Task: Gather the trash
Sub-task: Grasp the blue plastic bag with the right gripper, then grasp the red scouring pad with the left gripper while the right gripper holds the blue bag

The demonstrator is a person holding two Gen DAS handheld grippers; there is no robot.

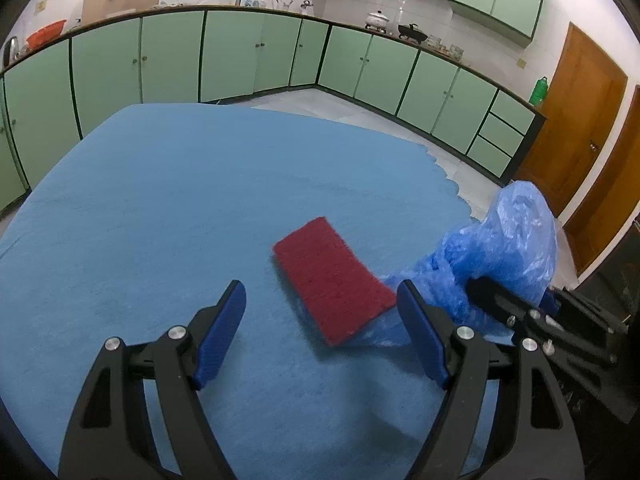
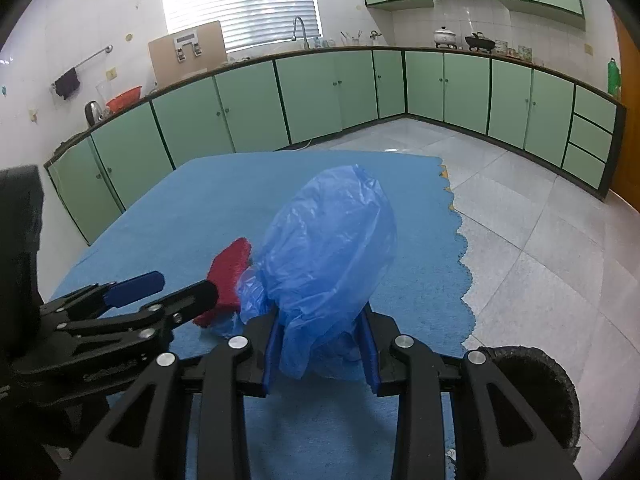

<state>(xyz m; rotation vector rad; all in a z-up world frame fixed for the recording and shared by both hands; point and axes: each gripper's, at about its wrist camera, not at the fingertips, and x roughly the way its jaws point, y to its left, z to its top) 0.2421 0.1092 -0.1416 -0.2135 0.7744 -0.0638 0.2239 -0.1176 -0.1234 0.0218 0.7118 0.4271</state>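
Left wrist, my tool: my left gripper is spread wide and empty, low over the blue tablecloth.
Left wrist, target: the red scouring pad lies flat ahead, its near corner on a fold of the blue plastic bag.
Left wrist, doing it well: I judge I should straddle the pad's narrow width, pinch only the pad, leave the film out.
Right wrist, my tool: my right gripper is clamped on the bag's bunched neck; the bag billows above.
Right wrist, surroundings: a black-lined bin stands just right of the table on the tiled floor; green cabinets line the walls.
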